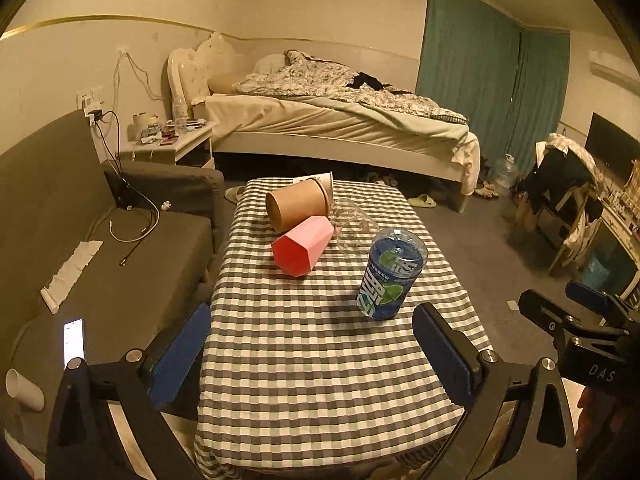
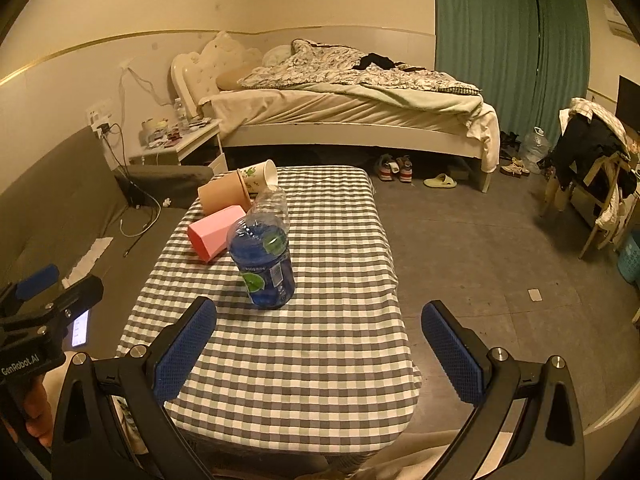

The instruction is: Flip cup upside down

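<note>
A pink faceted cup [image 1: 303, 244] lies on its side on the checkered table [image 1: 320, 360], also in the right wrist view [image 2: 214, 231]. A brown paper cup [image 1: 298, 203] lies on its side behind it [image 2: 222, 197], with a white printed cup [image 2: 260, 176] at its mouth. A clear plastic cup [image 1: 352, 226] lies beside them. My left gripper [image 1: 316, 344] is open and empty over the table's near end. My right gripper [image 2: 320, 340] is open and empty, nearer than the blue bottle [image 2: 264, 260].
The blue-labelled bottle [image 1: 390, 274] lies on the table in front of the cups. A grey sofa [image 1: 80, 240] with cables and a lit phone [image 1: 74, 342] stands at the left. A bed [image 1: 340, 120] is behind. A chair with clothes [image 2: 592, 168] is at the right.
</note>
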The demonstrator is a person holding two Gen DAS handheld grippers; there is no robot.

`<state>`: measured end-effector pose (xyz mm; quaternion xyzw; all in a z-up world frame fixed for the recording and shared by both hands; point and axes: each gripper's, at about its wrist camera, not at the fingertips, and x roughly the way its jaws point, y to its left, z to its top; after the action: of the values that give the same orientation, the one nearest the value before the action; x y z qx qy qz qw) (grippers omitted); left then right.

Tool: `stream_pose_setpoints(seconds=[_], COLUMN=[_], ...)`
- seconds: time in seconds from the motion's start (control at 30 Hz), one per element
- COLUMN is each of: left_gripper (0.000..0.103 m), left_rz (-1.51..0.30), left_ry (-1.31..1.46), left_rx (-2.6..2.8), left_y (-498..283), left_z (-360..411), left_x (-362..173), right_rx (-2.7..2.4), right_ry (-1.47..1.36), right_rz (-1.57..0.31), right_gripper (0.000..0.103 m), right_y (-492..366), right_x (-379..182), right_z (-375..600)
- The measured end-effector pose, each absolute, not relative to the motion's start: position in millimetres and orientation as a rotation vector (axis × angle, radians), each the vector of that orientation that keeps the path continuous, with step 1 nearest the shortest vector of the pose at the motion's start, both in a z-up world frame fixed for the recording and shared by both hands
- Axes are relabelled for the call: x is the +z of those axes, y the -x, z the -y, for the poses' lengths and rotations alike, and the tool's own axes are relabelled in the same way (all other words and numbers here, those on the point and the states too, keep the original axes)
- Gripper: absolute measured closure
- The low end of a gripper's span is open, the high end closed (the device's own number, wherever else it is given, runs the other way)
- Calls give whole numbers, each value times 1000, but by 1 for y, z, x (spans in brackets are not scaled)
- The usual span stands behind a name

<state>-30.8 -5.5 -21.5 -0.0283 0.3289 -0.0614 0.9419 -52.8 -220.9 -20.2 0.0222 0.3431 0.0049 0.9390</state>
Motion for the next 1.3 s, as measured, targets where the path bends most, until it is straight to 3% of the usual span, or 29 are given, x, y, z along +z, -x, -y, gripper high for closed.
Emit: stream_pose_setpoints(seconds=[1.3], left_gripper=[0], left_rz=[-659], left_ry=[51], left_rx=[-110], left_y=[34], left_z=[8], left_x=[-20], right_rx=[5], right_ry=[-38], right_rz=[-711], right_gripper=[0], right_y=[53], right_x=[-22], right_z=[217])
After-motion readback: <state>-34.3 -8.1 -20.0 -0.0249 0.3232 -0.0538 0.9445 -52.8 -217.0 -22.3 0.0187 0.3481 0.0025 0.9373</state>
